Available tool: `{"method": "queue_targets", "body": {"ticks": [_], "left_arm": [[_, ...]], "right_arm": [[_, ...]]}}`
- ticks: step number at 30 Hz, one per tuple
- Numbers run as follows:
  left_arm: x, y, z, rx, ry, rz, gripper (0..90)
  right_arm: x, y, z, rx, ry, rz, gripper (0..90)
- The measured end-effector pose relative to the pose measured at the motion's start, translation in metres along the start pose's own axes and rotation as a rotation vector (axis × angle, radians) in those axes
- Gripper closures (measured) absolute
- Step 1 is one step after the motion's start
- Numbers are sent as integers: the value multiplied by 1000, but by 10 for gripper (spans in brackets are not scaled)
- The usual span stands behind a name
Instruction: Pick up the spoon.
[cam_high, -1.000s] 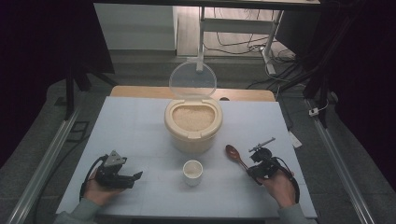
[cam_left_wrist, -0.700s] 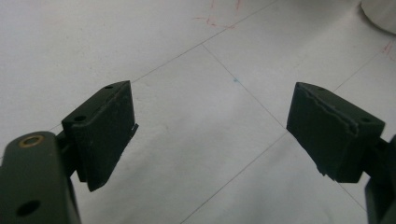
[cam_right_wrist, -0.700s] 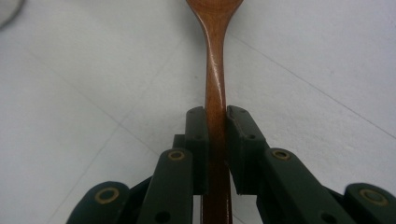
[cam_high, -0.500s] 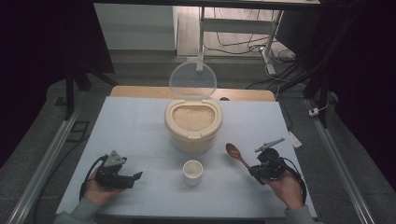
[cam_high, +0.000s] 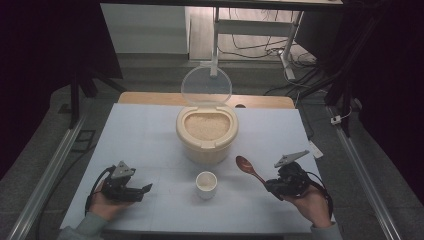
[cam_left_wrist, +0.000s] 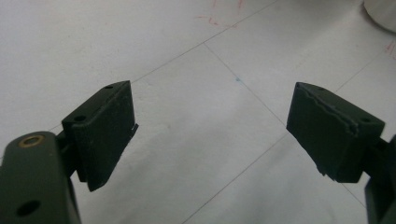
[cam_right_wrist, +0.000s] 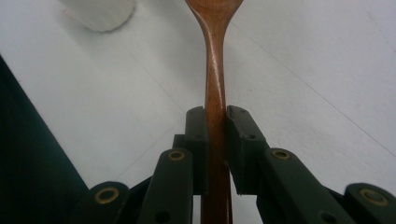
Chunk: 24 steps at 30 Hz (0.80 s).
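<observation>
Your right tool (cam_high: 274, 186), clamped on brown wooden spoon (cam_high: 248, 167) handle, has lifted spoon off pale counter (cam_high: 150, 145); scoop toward open beige rice container (cam_high: 206, 131) likely next. Left tool (cam_high: 142, 190) wide, idle.

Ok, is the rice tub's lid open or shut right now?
Open. The clear lid stands upright behind the tub, and the rice inside lies uncovered.

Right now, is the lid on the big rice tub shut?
No, the clear lid stands tipped up behind the rice tub, so the rice inside shows from above.
</observation>
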<state>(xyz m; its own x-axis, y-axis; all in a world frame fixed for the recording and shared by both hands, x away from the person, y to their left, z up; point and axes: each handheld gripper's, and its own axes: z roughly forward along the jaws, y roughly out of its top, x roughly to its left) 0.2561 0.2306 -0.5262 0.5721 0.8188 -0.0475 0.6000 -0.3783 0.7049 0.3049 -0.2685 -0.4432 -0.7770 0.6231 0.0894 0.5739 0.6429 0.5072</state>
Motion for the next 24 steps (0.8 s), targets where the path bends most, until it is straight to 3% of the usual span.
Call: {"method": "queue_targets", "body": {"ticks": [11, 24], "left_arm": [[0, 0, 0, 1, -1, 1, 150], [0, 1, 1, 1, -3, -1, 149]], "right_arm": [[15, 10, 2, -37, 77, -68, 790], [44, 40, 16, -46, 137, -210, 790]]}}
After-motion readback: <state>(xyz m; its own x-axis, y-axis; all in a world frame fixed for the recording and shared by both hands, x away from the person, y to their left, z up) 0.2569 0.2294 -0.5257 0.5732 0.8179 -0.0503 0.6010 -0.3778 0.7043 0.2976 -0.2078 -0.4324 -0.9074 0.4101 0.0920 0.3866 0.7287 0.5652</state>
